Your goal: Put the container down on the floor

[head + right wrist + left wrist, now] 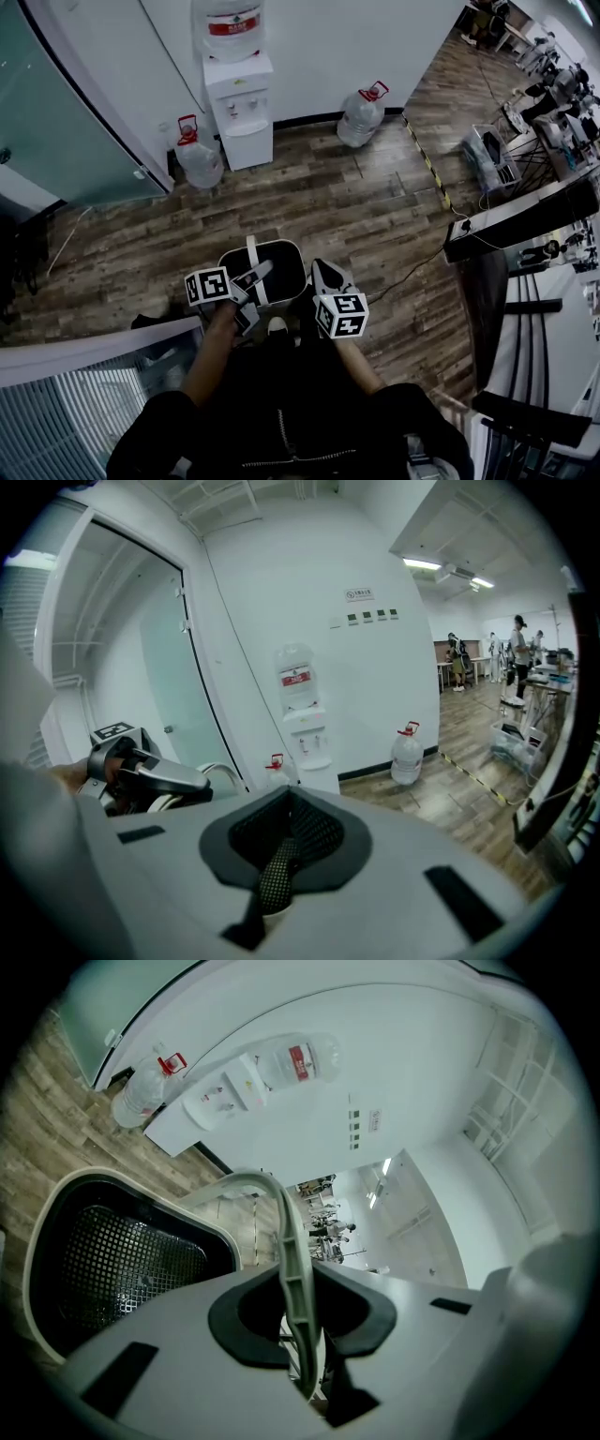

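Observation:
The container (281,258) is a dark mesh bin with a white rim and a white bail handle (251,270). It hangs above the wooden floor just in front of the person's body. My left gripper (249,278) is shut on the handle, which runs as a pale strip (292,1269) between the jaws, with the mesh bin (122,1260) below left. At the bin's right edge, my right gripper (322,275) is shut on a strip of black mesh (274,872). The left gripper (150,778) also shows in the right gripper view.
A white water dispenser (240,105) stands at the far wall, with a water bottle (199,156) on its left and another (362,116) on its right. A glass partition (75,122) runs along the left. Desks (525,220), a cable (412,267) and floor tape (427,159) lie to the right.

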The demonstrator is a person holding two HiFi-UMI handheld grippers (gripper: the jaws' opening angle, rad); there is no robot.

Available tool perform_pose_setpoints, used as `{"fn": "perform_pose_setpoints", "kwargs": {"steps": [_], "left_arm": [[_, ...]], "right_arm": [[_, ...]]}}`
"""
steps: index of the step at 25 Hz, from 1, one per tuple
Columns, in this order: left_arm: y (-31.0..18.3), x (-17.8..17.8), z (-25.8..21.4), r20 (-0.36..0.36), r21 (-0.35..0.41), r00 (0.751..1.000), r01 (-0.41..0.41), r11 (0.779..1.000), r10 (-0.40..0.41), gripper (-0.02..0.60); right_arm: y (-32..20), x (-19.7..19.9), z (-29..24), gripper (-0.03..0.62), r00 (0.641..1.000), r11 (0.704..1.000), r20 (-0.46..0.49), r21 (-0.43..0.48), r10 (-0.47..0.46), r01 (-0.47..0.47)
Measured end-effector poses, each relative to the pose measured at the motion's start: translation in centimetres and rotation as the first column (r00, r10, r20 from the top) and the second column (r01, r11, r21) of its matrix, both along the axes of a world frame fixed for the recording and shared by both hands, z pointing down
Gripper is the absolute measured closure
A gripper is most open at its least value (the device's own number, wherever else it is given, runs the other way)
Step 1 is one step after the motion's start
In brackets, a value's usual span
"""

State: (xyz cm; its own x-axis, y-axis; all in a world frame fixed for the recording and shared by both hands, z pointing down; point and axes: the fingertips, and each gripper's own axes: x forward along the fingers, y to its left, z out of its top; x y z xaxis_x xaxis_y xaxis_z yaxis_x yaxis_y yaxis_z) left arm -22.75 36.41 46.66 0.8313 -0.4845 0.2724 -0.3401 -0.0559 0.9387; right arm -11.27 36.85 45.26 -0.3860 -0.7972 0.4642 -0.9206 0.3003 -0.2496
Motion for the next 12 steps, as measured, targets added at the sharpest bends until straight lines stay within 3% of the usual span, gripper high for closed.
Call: {"fn": "perform_pose_setpoints", "kwargs": {"steps": [12], "left_arm": [[-6.8,2.7,1.3,0.043,-0.024,0.999,0.021,0.999,-0.02,0.511]], "right_arm": [[-9.6,2.6,-0.3,0.583,0.998,0.998,0.0,0.015,-0.068,0.068]]}}
